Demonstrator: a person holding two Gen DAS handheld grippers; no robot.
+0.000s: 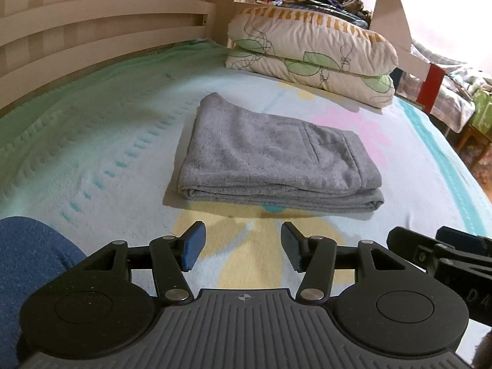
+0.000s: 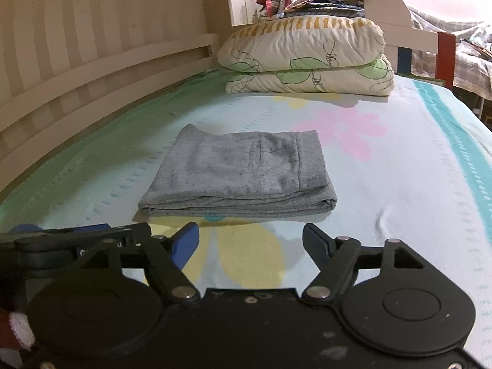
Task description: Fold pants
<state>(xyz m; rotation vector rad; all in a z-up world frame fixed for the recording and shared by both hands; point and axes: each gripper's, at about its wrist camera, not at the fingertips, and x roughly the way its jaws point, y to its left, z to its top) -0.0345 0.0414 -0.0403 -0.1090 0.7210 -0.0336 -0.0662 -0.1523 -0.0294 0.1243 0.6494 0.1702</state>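
Observation:
Grey pants lie folded into a flat rectangle on the bed, with a pocket seam facing up. They also show in the right wrist view. My left gripper is open and empty, held back from the pants' near edge. My right gripper is open and empty too, also short of the near edge. The right gripper shows at the right edge of the left wrist view, and the left gripper shows at the left edge of the right wrist view.
The bed has a light blue sheet with flower prints. A folded floral duvet lies at the far end. A cream slatted rail runs along the left. The bed's edge drops off at the right. A blue-clad knee is at lower left.

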